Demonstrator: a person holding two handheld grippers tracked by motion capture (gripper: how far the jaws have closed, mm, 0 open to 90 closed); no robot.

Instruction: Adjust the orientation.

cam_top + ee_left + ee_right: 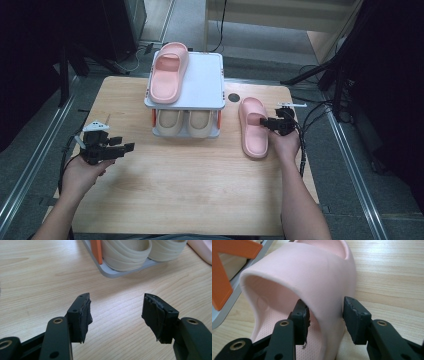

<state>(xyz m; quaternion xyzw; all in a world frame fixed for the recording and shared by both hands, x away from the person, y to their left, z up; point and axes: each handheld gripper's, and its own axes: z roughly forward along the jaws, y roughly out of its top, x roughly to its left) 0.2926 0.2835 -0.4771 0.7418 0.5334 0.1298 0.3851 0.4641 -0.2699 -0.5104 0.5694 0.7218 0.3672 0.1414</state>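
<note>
One slipper (169, 72) atop rack (205, 87); pair (185, 122) on lower shelf; another slipper (252, 127) on table (175, 185), rack's right.

My wooden worktop (165, 180) carries a two-tier shoe rack (210, 90) and, just beside it, a pink slipper (252, 127).

Grey floor (30, 155) around a pale wooden table (200, 190), dark stands and cables (320, 107) beyond.
</note>
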